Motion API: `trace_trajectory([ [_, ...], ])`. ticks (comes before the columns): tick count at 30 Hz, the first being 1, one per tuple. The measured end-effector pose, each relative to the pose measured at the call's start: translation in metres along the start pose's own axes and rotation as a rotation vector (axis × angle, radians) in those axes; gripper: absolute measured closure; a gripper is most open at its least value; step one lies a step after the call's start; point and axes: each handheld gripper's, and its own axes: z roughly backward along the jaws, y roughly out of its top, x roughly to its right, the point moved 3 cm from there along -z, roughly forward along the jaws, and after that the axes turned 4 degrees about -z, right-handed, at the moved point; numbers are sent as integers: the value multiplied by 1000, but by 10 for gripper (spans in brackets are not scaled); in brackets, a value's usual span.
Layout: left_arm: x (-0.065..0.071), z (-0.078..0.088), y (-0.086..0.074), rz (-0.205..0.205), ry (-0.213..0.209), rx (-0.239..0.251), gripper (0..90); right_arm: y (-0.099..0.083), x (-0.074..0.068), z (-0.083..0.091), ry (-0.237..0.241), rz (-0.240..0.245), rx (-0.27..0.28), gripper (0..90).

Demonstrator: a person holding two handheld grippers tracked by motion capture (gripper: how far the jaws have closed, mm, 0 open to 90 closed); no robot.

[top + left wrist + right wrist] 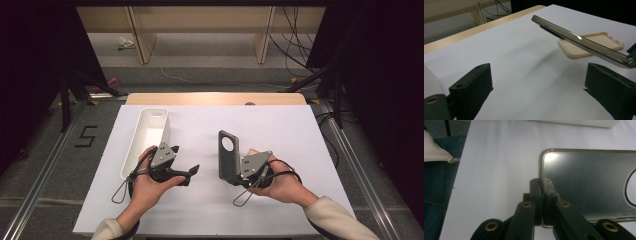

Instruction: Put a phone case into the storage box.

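R gripper (pixel 235 172) clamped on dark phone case (pixel 228 154) edge, held upright mid-table, L gripper (pixel 537 85) jaws wide, nothing between, L gripper view adds beige case (pixel 596 43) at 2 o'clock, flat on table (pixel 200 200), white tray (pixel 150 131) at 10 o'clock in high view

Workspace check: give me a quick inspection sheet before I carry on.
Surface: white sheet on a wooden table, bare around the work.
Job's things: grey phone case held up off the sheet; beige phone case lying flat; white tray at the left, inside looks empty.
Clutter: nothing seen.
Grippers: right gripper shut on the grey phone case's edge; left gripper open, empty.
Cables: a loop trails from each gripper.
Surroundings: wooden shelving, floor cables, dark stands.
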Motion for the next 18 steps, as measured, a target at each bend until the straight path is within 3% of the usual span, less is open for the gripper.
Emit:
trace_trajectory([
  [18,1,-19,22,38,-22,-25,99,-2,-18,-5,7,34,0,895],
])
